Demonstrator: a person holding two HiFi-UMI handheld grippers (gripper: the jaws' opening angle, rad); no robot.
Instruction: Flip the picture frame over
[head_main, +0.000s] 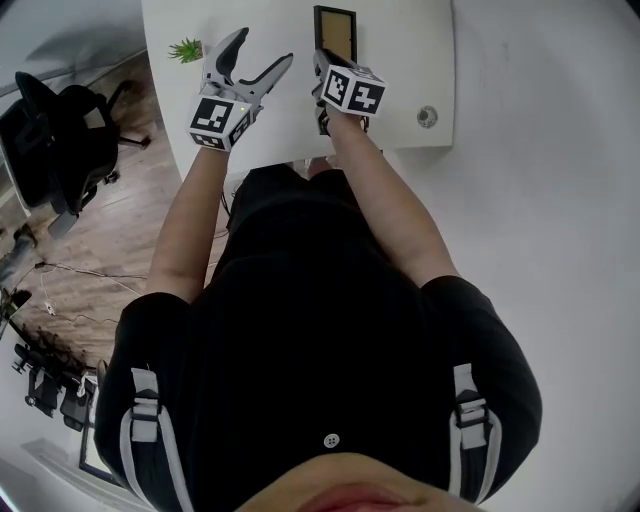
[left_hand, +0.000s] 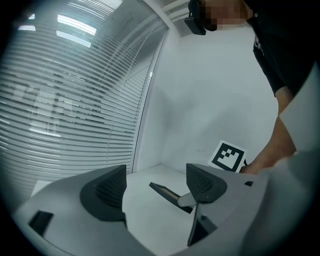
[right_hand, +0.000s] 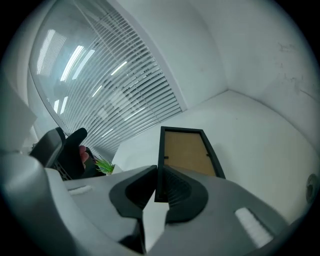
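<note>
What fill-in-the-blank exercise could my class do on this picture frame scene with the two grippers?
1. The picture frame shows its ____-coloured back.
2. The right gripper is shut on the frame's black edge, while the left gripper, jaws apart, holds ____.
3. The small plant at the corner of the table is coloured ____.

Missing words: brown; nothing; green.

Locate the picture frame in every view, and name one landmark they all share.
Head view: picture frame at top centre, against the white table.
Left gripper view: low centre, a dark sliver seen edge-on between the parted jaws of the left tool, not gripped by it.
Right gripper view: centre, brown backing up, near edge clamped in the right tool.
Shared landmark: the white table.
</note>
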